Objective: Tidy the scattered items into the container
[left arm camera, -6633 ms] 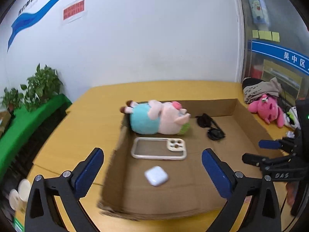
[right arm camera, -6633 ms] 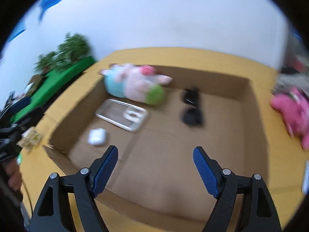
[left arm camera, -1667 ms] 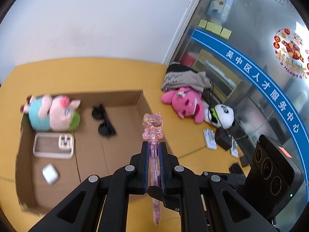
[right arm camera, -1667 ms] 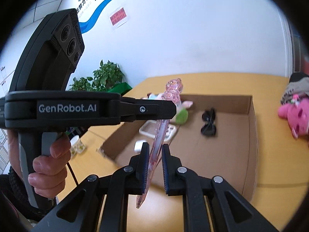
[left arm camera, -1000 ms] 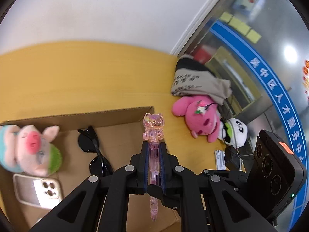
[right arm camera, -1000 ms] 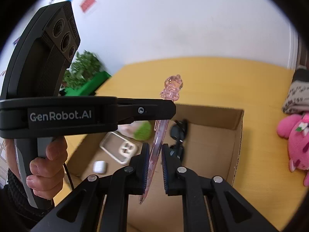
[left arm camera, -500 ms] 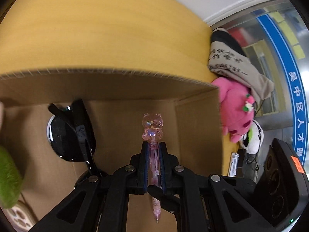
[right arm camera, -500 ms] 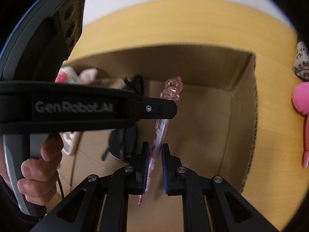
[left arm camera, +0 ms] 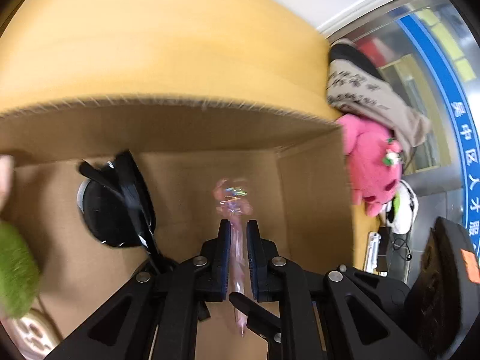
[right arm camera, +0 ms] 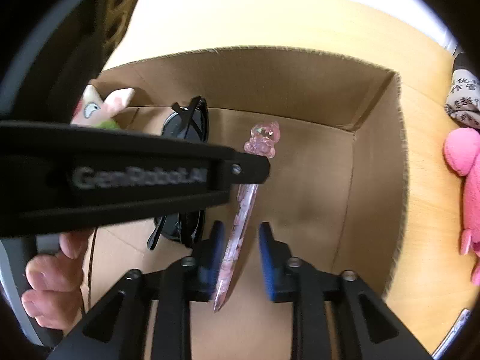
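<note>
A clear pink pen with a bear top [left arm camera: 233, 210] [right arm camera: 246, 207] hangs inside the open cardboard box [left arm camera: 312, 186] [right arm camera: 372, 162], low over its floor. My left gripper [left arm camera: 238, 234] is still shut on the pen shaft. My right gripper [right arm camera: 239, 240] has its jaws parted, and the pen leans between them close to the left pad. The left gripper's body [right arm camera: 120, 174] crosses the right wrist view from the left. Black sunglasses [left arm camera: 120, 207] [right arm camera: 186, 138] lie in the box just left of the pen.
A pig plush [right arm camera: 99, 105] and a phone case [left arm camera: 27, 333] lie in the box's left part. Outside, to the right on the yellow table [left arm camera: 156, 54], are a pink plush [left arm camera: 372, 162] [right arm camera: 468, 180], a panda toy [left arm camera: 402, 210] and folded cloth [left arm camera: 366, 90].
Both grippers have lowered the pen deeper into the box. The right gripper's jaws have opened off the pen; the left stays shut on it.
</note>
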